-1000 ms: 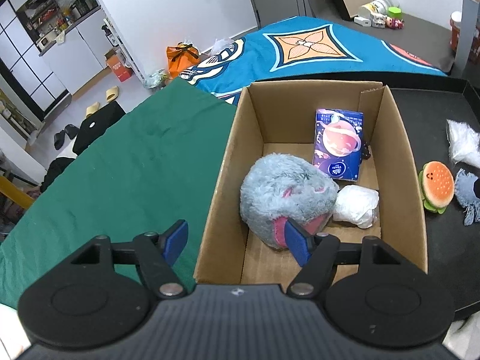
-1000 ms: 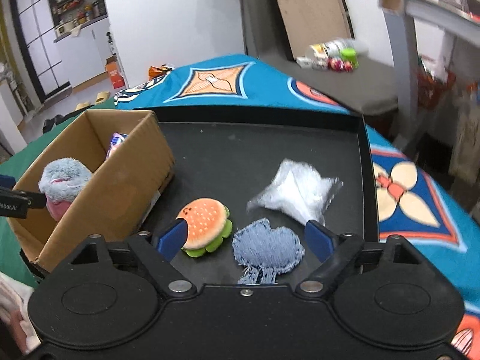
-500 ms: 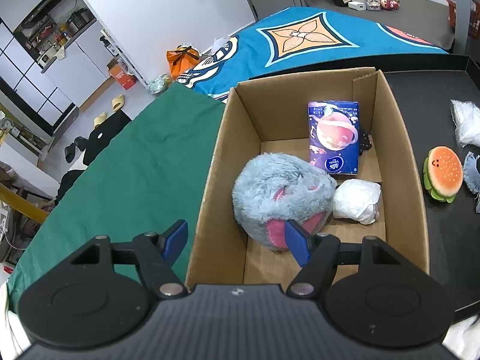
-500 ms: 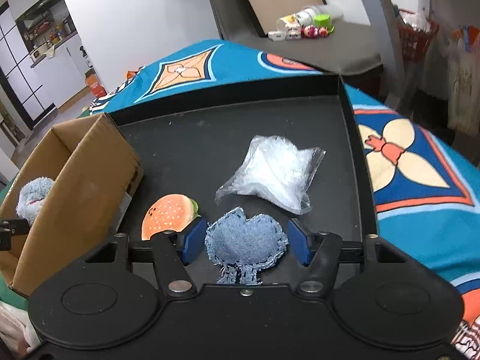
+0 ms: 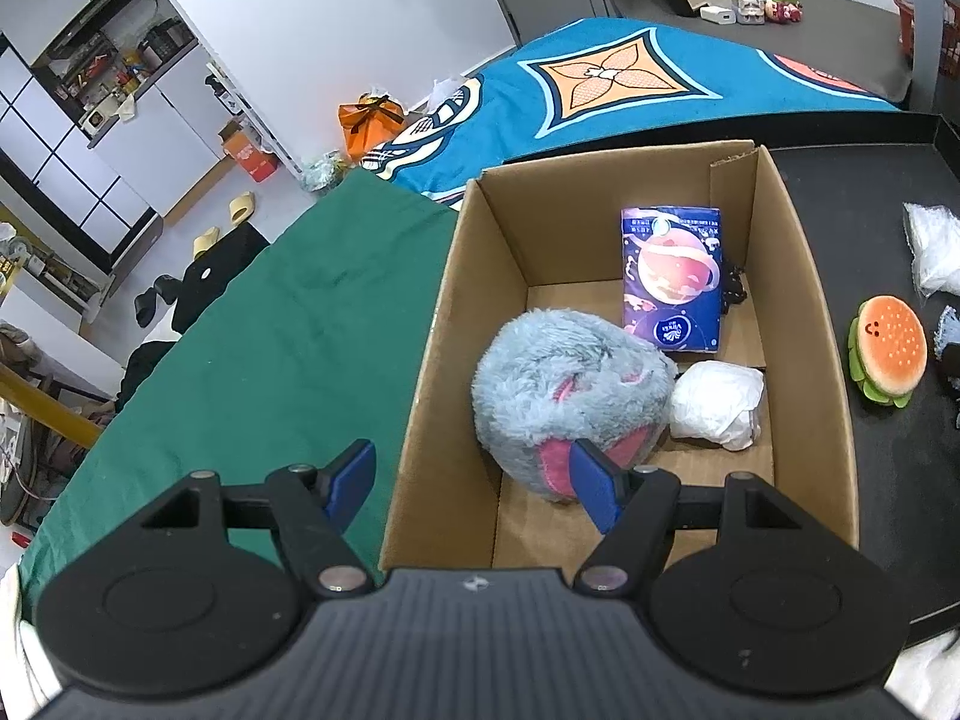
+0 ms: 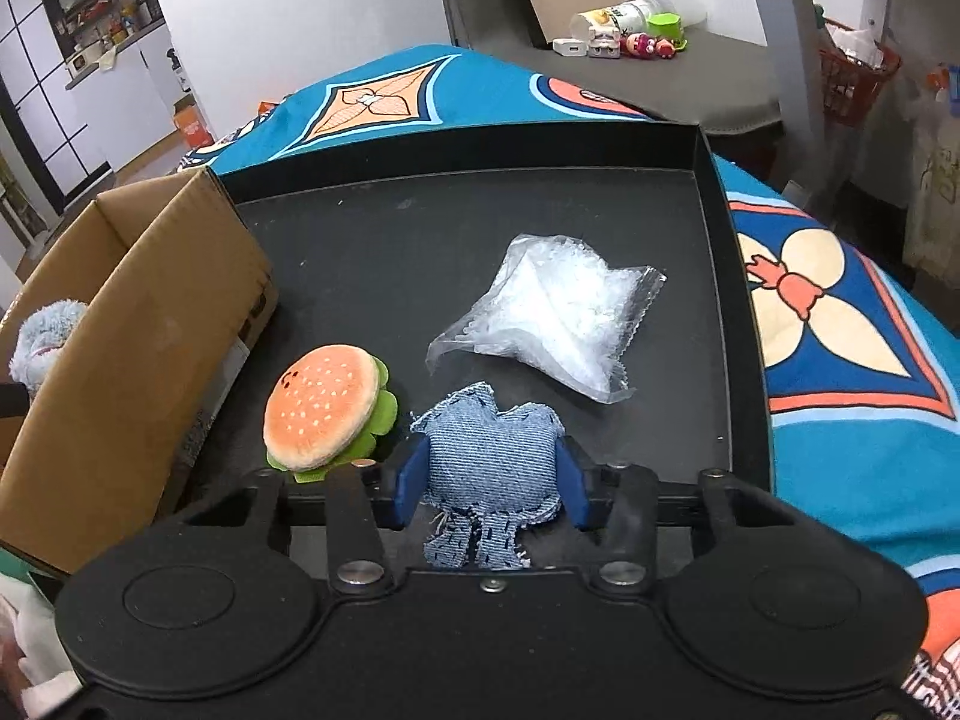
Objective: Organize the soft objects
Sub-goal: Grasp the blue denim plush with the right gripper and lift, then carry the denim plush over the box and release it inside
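My right gripper [image 6: 489, 480] is shut on the denim pouch [image 6: 489, 456], which lies on the black tray [image 6: 420, 228]. A plush hamburger [image 6: 327, 411] lies just left of it and a clear plastic bag [image 6: 558, 315] behind it. My left gripper [image 5: 471, 483] is open and empty above the near left corner of the cardboard box [image 5: 444, 300]. In the box are a grey-blue plush [image 5: 564, 384], a white wad [image 5: 717, 402] and a purple tissue pack [image 5: 672, 279]. The hamburger also shows in the left wrist view [image 5: 888, 357].
The box [image 6: 138, 324] stands at the tray's left edge. A green cloth [image 5: 258, 348] lies left of the box. A blue patterned cloth [image 6: 840, 348] lies right of and behind the tray. Small items [image 6: 630, 30] sit on a grey surface at the back.
My right gripper has moved forward and closed its fingers onto the denim pouch. My left gripper has drifted slightly and stays open.
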Demonstrator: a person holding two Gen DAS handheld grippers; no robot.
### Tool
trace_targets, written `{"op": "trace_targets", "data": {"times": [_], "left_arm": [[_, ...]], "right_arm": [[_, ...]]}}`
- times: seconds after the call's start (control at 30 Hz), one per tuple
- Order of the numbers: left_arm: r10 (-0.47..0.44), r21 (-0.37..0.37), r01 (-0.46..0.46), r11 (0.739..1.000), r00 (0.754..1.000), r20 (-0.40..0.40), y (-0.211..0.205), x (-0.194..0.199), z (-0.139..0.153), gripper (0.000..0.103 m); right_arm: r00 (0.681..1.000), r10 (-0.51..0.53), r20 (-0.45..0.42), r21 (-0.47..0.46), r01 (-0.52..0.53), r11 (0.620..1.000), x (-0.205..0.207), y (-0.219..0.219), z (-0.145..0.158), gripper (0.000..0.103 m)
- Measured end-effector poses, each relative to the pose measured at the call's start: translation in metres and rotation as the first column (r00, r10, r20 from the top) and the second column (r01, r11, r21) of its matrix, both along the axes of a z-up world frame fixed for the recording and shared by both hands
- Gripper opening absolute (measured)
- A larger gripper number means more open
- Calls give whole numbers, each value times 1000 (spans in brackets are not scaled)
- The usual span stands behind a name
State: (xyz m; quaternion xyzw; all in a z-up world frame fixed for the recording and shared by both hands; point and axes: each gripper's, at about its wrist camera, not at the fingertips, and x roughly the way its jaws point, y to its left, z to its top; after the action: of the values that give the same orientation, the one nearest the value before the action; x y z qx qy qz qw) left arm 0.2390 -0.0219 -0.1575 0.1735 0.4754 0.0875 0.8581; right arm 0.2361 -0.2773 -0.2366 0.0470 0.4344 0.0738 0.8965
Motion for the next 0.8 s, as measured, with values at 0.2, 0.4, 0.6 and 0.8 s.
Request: {"op": "trace_targets", "data": {"times": [0.2, 0.4, 0.6, 0.8], "left_arm": [[1, -10, -1, 1000, 1000, 12, 3, -3, 4, 70], [15, -39, -14, 999, 1000, 23, 8, -3, 9, 70], [25, -69, -24, 997, 1000, 17, 13, -3, 12, 70], [36, -109, -33, 994, 999, 22, 22, -2, 15, 70]], "right_arm": [[1000, -6, 29, -17, 7, 1000, -7, 0, 10, 42], [999, -20, 44, -14, 20, 1000, -14, -6, 23, 42], [997, -18, 72, -44, 21, 999, -14, -5, 43, 42], [996, -4, 88, -18, 6, 1000, -15, 4, 65, 42]]}}
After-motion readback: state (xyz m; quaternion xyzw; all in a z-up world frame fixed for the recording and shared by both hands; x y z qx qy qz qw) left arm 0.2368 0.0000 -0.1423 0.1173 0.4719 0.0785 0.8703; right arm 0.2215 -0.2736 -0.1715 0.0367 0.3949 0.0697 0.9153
